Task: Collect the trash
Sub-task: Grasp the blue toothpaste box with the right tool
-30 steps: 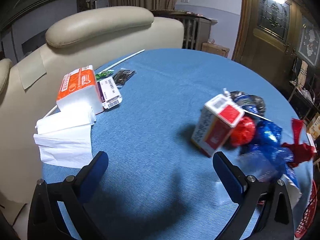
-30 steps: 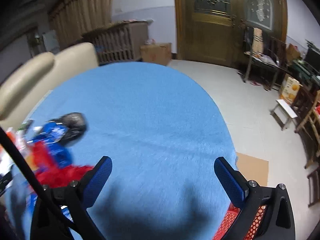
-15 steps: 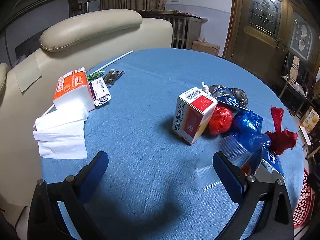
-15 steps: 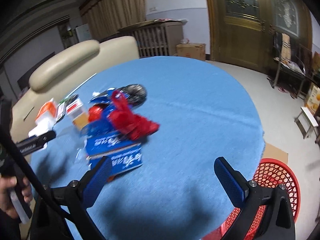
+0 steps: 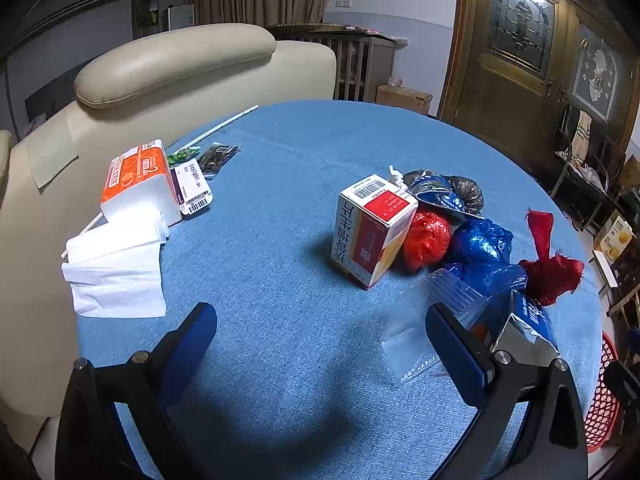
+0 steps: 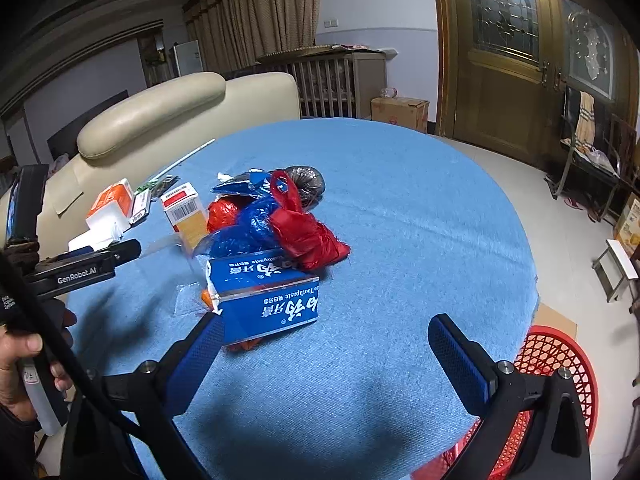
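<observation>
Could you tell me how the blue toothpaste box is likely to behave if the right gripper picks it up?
The blue toothpaste box is thin cardboard with an end flap open, so it probably weighs little and may crush under a firm squeeze. Its flat faces should grip well. It leans on the trash pile, so lifting may disturb the bags.

1. A round table (image 5: 320, 152) has a blue cloth over its top.
2. A white and red box (image 5: 370, 228) stands near the middle.
3. A red ball of plastic (image 5: 426, 240) touches the box.
4. Blue bags (image 5: 480, 248), a dark bag (image 5: 466, 194) and a red bag (image 5: 550, 268) lie bunched beside it.
5. A blue toothpaste box (image 6: 268, 296) lies at the near end of the pile, with a clear plastic tray (image 5: 416, 332) just beside it.
6. At the left edge sits an orange pack of tissues (image 5: 136, 180), with loose white tissues (image 5: 116, 272) in front of it.
7. A small white card (image 5: 192, 186) and a dark packet (image 5: 218, 154) lie next to the pack.
8. A thin white stick (image 5: 224, 122) lies along the far left edge.
</observation>
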Demonstrator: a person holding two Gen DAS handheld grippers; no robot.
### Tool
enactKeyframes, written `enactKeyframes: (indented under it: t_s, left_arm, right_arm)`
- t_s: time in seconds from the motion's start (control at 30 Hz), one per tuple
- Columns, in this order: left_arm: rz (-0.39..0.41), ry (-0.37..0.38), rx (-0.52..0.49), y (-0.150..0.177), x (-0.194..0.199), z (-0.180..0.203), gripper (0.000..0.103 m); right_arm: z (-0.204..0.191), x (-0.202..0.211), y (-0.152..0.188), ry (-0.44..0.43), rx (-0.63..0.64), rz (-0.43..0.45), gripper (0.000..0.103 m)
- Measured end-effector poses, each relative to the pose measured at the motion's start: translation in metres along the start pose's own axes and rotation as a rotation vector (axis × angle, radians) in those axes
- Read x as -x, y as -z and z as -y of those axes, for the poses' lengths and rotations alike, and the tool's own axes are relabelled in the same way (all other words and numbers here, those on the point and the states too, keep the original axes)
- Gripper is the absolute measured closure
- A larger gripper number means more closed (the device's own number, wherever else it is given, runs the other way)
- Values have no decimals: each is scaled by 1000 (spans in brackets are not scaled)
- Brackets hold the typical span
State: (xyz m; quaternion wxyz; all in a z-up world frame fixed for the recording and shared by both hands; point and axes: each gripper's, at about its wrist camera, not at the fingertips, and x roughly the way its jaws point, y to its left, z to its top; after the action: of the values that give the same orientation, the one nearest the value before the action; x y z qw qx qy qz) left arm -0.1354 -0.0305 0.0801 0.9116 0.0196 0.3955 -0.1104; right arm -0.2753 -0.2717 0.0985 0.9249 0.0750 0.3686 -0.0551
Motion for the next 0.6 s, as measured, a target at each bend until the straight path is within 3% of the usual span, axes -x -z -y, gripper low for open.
enactKeyframes:
  t_s: [0.6]
  left_arm:
    - [-1,16,9,5,0,1,0]
  right_arm:
    - [-7,2,3,-28,21,12,0]
